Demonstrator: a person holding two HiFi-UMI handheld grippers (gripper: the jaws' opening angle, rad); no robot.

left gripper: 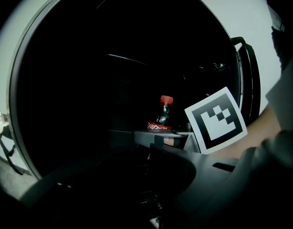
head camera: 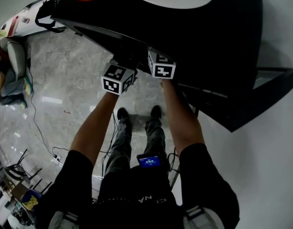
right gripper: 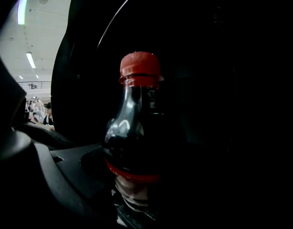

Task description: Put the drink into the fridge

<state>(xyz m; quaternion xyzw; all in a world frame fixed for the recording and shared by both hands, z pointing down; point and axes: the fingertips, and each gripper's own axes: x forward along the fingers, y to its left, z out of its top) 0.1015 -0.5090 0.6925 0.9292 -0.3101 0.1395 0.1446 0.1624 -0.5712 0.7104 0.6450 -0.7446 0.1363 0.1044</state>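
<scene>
Drink bottle [right gripper: 135,137]: dark cola under a red cap [right gripper: 140,65], upright, long axis running 6 to 12 o'clock in the right gripper view. Clamped low on the body, about the red label band, by the jaws of the right gripper [right gripper: 132,192], with neck and cap standing well clear above them. On no shelf or tabletop; carried in the air in front of the person.

Seen from the left gripper view: same bottle small at about 1 o'clock, just beyond the jaw tips, with the marker cube [left gripper: 215,120] of the right gripper beside it at 2 o'clock. Left gripper [left gripper: 147,149]: jaws seemingly drawn together on nothing, though too dark there to be sure.

In the head view, both grippers near each other at arm's end, the right one at 2 o'clock from the left. Straight beyond them, at 12 o'clock, the black fridge [head camera: 208,37], filling the top of the view. Grey marble floor [head camera: 65,80] below and off to 9 o'clock.

Judged as the carrying stage: bottle secured, not yet inside. Coming move likely a push toward 12 o'clock with the right hand alone, keeping the bottle's axis vertical so that the base meets a shelf flat. Left hand free for a door or for steadying.
</scene>
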